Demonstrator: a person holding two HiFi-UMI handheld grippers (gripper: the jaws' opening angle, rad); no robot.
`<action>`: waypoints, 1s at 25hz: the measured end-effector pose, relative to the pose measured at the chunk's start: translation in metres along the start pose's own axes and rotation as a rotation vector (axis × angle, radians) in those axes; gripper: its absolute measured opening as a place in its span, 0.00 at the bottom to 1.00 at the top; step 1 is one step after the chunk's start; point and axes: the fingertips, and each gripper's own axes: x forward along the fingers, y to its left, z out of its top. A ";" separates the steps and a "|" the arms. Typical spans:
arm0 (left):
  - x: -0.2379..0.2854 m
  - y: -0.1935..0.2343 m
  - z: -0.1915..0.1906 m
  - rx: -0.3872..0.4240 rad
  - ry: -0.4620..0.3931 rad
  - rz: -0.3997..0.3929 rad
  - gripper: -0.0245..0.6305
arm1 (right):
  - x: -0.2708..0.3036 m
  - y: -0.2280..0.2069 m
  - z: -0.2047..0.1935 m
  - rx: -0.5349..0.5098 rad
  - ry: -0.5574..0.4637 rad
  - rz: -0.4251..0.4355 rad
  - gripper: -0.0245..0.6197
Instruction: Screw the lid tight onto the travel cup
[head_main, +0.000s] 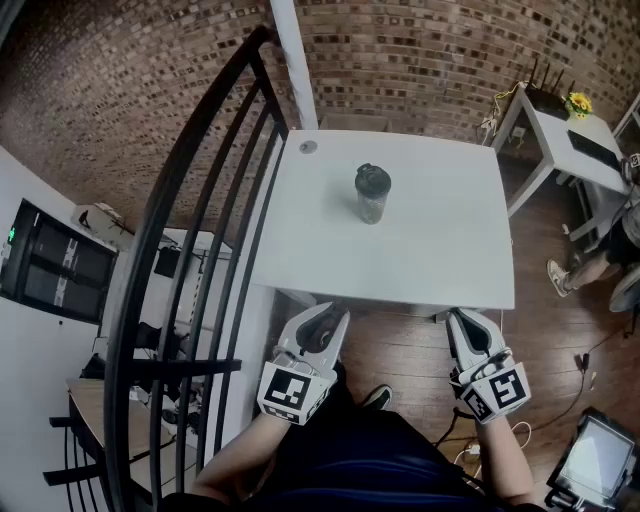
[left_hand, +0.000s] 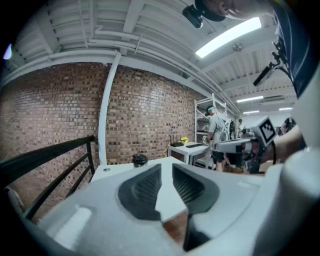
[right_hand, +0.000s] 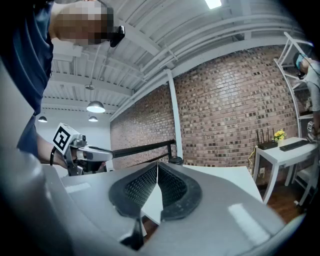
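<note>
Head view: cup (head_main: 372, 200) stands mid-table (head_main: 440, 250), lid (head_main: 372, 180) on top. Left gripper (head_main: 324, 320) slightly spread and empty, right gripper (head_main: 466, 322) pressed together and empty, both well short of it. Best: one clamps the cup body, the other opens wide for the lid and twists level.

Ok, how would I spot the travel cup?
Find the big white table beside the black railing. The travel cup stands upright near its middle. It is tall with a dark lid, unlike the small flat disc at the table's far left corner.
</note>
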 end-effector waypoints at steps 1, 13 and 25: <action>0.004 0.009 -0.002 -0.007 -0.003 -0.002 0.14 | 0.008 0.000 0.000 -0.008 0.001 0.000 0.06; 0.077 0.102 0.000 -0.023 -0.008 -0.120 0.14 | 0.110 -0.051 0.037 -0.005 0.063 -0.208 0.06; 0.142 0.135 0.002 -0.017 0.040 -0.024 0.17 | 0.188 -0.095 0.029 0.025 0.101 -0.081 0.06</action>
